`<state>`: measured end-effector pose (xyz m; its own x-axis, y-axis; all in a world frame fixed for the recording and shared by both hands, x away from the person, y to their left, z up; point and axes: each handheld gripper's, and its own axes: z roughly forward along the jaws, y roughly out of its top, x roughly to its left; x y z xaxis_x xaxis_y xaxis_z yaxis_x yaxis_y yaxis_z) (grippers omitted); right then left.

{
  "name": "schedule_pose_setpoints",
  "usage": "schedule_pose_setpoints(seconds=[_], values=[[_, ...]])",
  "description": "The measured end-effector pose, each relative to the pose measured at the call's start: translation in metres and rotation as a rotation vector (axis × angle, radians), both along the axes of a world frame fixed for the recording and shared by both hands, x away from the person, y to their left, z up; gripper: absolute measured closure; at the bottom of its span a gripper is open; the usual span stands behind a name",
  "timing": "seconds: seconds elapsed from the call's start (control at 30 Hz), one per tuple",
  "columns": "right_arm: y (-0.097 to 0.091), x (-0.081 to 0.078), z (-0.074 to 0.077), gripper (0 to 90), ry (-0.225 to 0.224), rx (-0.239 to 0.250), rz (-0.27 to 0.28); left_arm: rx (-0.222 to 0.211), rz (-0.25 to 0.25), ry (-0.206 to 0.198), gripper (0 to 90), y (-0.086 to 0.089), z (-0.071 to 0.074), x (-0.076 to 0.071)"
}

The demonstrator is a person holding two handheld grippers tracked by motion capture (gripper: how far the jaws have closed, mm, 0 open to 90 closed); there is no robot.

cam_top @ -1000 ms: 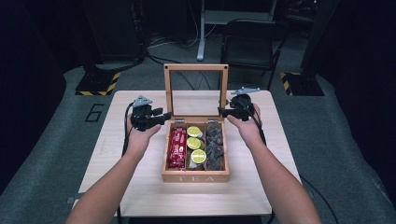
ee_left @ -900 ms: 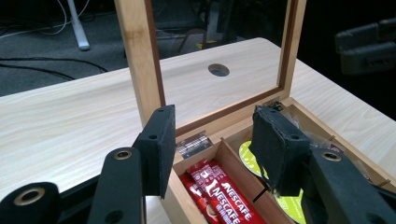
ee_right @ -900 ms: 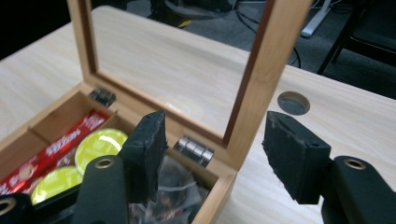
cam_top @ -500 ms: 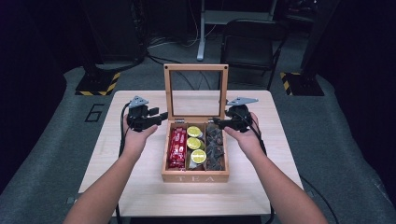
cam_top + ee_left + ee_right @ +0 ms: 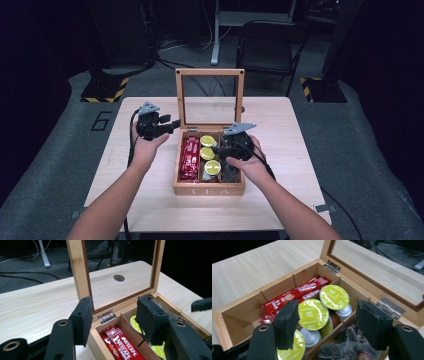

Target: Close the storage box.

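A second ago my right claw [image 5: 220, 148] hung by the right edge of the upright lid [image 5: 210, 98]; it has since come inward and down, and now sits over the open tea box [image 5: 208, 190], above the middle and right compartments. Its jaws have just been opening and stand spread, with nothing pinched between them; in the right gripper view the green-lidded capsules [image 5: 313, 314] lie below the gap. My left claw [image 5: 171, 123] has kept its place just left of the lid's frame. Its jaws too have just been opening, spread apart, and in the left gripper view the frame's left post rises behind the gap, not pressed by either pad.

The box is light wood with "TEA" on its front wall, resting near the middle of the surface [image 5: 280, 130], its glazed lid standing upright on two metal hinges. Three compartments run front to back: red Nescafé sticks [image 5: 190, 157] in the left one, round capsules with yellow-green foil tops in the middle, dark crinkled packets [image 5: 348, 345] in the right.
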<state>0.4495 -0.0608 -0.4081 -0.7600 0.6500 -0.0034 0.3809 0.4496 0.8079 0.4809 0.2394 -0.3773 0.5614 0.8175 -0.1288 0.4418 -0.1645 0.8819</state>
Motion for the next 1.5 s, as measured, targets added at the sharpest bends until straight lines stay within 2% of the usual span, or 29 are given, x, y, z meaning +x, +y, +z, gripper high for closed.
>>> schedule_pose_setpoints(seconds=[0.07,0.17,0.23,0.57,0.7,0.93,1.2,1.33,1.4,1.5], values=[[0.003,-0.003,-0.003,34.9,0.01,0.0,0.017,-0.012,0.005,0.01,46.5,-0.001,-0.001,0.0],[0.005,-0.007,-0.006,33.8,0.012,-0.023,0.046,-0.009,0.004,0.007,46.0,0.0,0.0,0.0],[0.005,-0.011,-0.009,32.7,0.02,-0.022,0.06,-0.006,0.007,0.003,45.7,0.0,0.0,0.001],[0.008,-0.023,-0.02,28.8,0.037,-0.053,0.103,-0.006,0.012,0.001,45.5,0.0,0.001,0.001],[0.011,-0.027,-0.024,27.6,0.047,-0.051,0.124,0.0,0.01,-0.002,45.4,0.0,0.001,0.002],[0.019,-0.029,-0.032,24.6,0.06,-0.091,0.16,-0.006,0.02,-0.004,45.5,0.002,0.002,0.001],[0.023,-0.028,-0.038,24.6,0.088,-0.13,0.163,-0.011,0.031,0.004,45.5,0.003,-0.001,0.001],[0.023,-0.027,-0.041,27.6,0.101,-0.129,0.152,0.0,0.023,0.005,45.4,0.002,-0.001,0.001],[0.023,-0.028,-0.041,34.2,0.105,-0.124,0.146,0.001,0.023,0.006,45.4,0.001,-0.001,0.001],[0.021,-0.028,-0.041,36.9,0.1,-0.123,0.162,0.003,0.023,-0.002,45.5,0.001,-0.001,0.001]])
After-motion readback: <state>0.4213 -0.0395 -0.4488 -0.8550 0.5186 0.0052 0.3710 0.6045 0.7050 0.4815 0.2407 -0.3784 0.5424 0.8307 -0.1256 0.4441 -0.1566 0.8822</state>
